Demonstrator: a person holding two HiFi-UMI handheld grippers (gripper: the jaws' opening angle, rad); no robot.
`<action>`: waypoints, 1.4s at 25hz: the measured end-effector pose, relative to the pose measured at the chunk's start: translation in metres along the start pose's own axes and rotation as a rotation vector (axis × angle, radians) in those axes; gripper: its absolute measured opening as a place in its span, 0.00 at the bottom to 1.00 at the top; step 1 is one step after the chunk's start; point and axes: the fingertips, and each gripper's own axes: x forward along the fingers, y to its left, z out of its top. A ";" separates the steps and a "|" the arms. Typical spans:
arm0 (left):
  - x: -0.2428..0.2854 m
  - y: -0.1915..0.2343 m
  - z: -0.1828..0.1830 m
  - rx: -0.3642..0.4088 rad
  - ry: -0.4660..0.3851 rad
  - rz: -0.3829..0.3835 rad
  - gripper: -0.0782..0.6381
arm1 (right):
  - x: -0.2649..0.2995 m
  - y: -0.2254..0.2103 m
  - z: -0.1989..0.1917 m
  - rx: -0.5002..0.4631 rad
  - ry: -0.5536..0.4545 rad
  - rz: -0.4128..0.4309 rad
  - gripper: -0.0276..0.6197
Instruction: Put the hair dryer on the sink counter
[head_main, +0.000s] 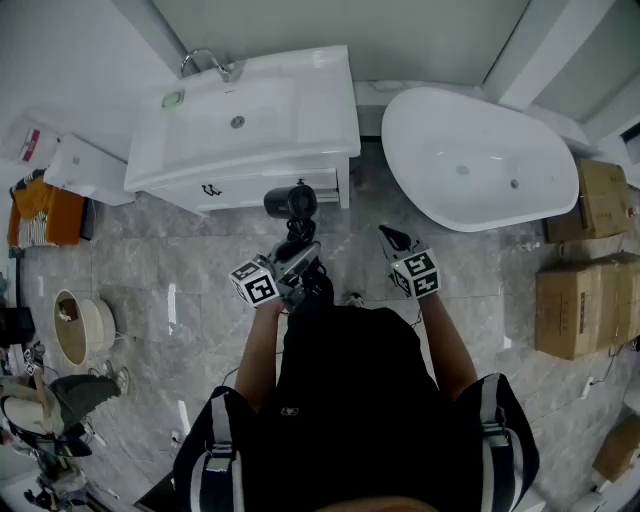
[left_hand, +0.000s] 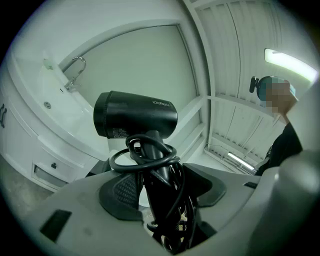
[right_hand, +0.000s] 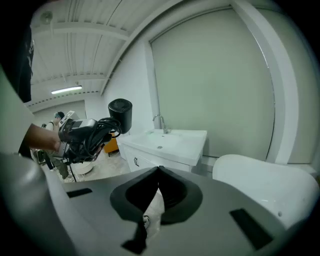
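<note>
The left gripper (head_main: 296, 245) was clamped on the handle of the black hair dryer (head_main: 290, 202), its pads pressing either side, with the dryer's cord (left_hand: 145, 156) looped round the handle and bunched between the jaws. The hair dryer was held up in the air in front of the white sink cabinet (head_main: 290, 185), its barrel just short of the counter's front edge and not resting on anything. The right gripper (head_main: 392, 238) was off to the right of it, well apart, with its jaws brought together tip to tip and nothing between them.

The sink (head_main: 330, 110) had an empty bowl, showing only its drain, and a faucet (head_main: 205, 62) at the back. A small green item (head_main: 173, 98) lay on the counter's back left corner. To the right stood a white bathtub (head_main: 420, 125), also empty. Closed cardboard boxes (head_main: 585, 305) were stacked on the floor at the far right. On the floor at the left sat a round tub (head_main: 97, 322) with something small and brownish inside, too small to make out.
</note>
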 end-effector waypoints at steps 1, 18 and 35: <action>0.000 0.000 0.000 -0.001 -0.002 -0.001 0.46 | 0.000 0.000 0.000 -0.002 -0.001 0.000 0.13; 0.000 -0.003 0.001 -0.003 0.000 -0.012 0.46 | -0.001 0.001 -0.003 0.007 0.008 -0.012 0.13; -0.006 0.021 0.022 -0.022 -0.005 -0.015 0.46 | 0.025 0.008 -0.004 0.018 0.053 -0.009 0.13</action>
